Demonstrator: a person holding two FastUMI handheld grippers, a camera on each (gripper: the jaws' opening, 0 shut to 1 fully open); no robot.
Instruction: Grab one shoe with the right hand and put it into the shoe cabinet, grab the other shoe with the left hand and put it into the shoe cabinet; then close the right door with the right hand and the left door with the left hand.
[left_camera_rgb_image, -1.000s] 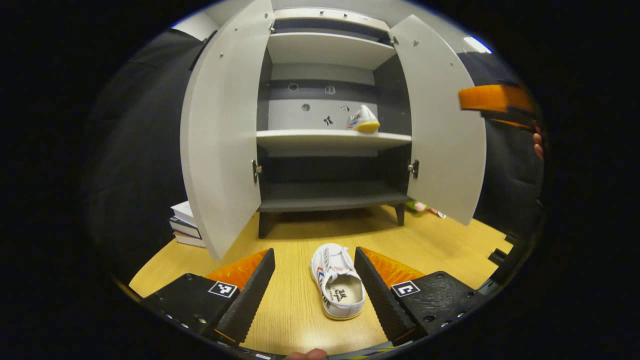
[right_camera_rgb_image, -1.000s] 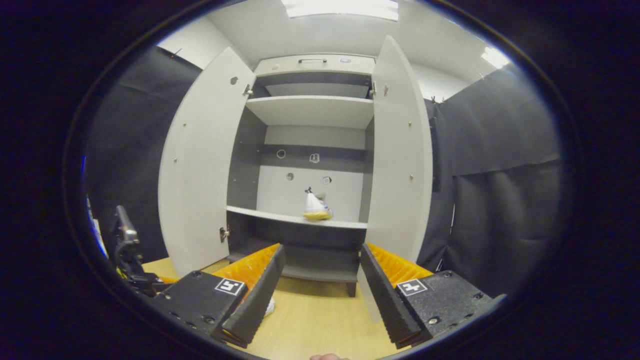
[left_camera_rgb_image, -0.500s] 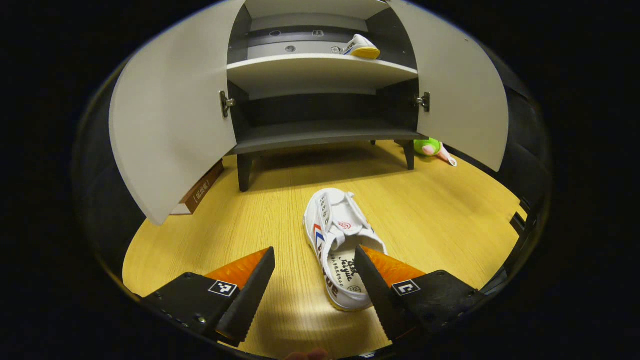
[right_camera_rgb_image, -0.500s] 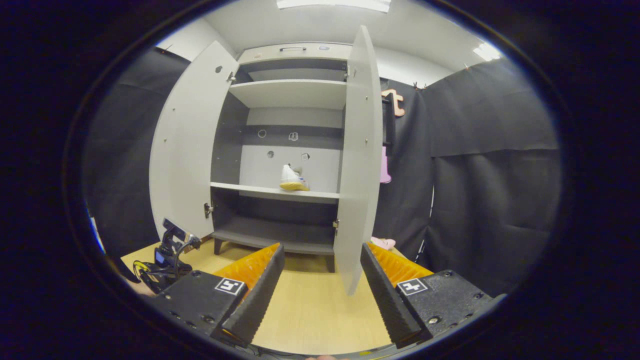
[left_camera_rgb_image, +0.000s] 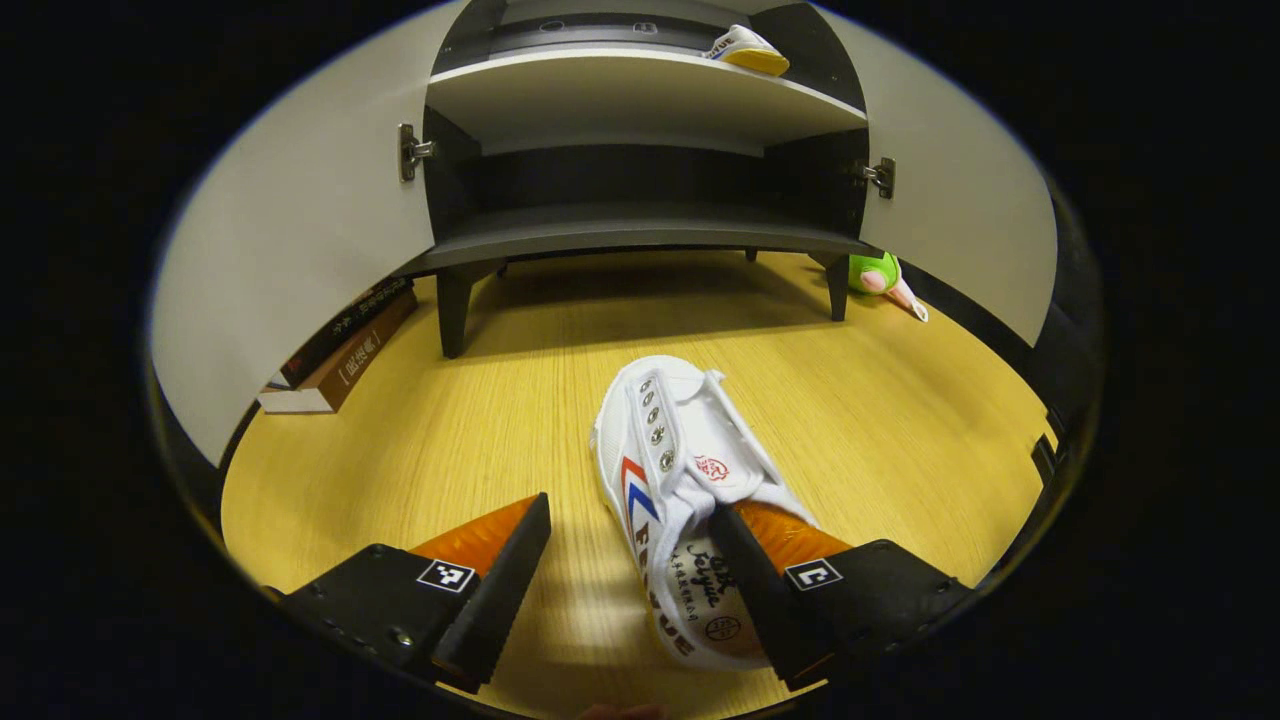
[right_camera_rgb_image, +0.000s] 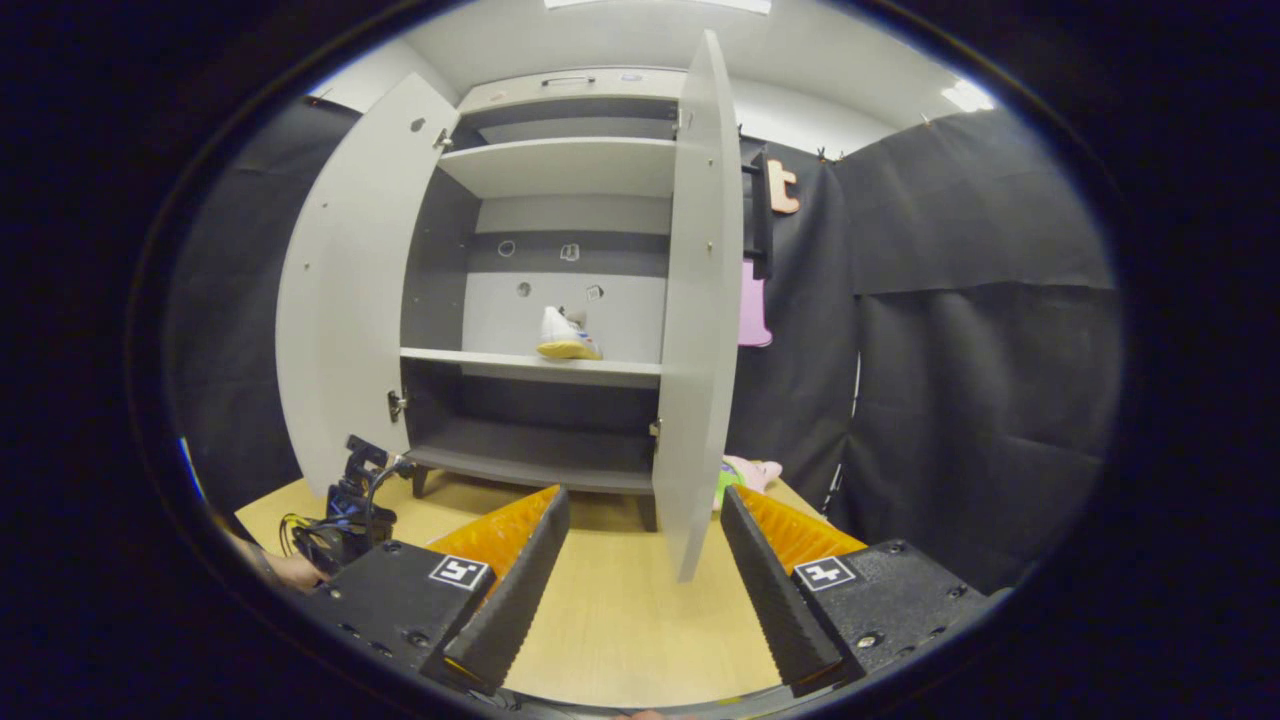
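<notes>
Currently the left hand-held gripper (left_camera_rgb_image: 630, 575) is low over the tabletop (left_camera_rgb_image: 480, 440), jaws wide, straddling the heel end of the white shoe (left_camera_rgb_image: 680, 500): one finger sits inside the shoe opening, the other stands apart on bare wood beside it. Not clamped; contact of the inner finger w/ the shoe lining cannot be told. Shoe lies upright on its sole, toe toward the shoe cabinet (left_camera_rgb_image: 640, 225), which stands just ahead w/ both doors swung open. Second shoe (right_camera_rgb_image: 565, 337) rests on the middle shelf (right_camera_rgb_image: 530, 365), toward the right side of the cabinet. Right hand-held gripper (right_camera_rgb_image: 640, 575) is held higher and farther back, jaws wide, nothing between the fingers; the right door (right_camera_rgb_image: 700, 300) is seen nearly edge-on straight ahead of it, left door (right_camera_rgb_image: 340, 290) open well to the side. Books (left_camera_rgb_image: 340, 355) are stacked on the tabletop beside the left door; a green and pink toy (left_camera_rgb_image: 880, 280) lies by the cabinet's right leg.
</notes>
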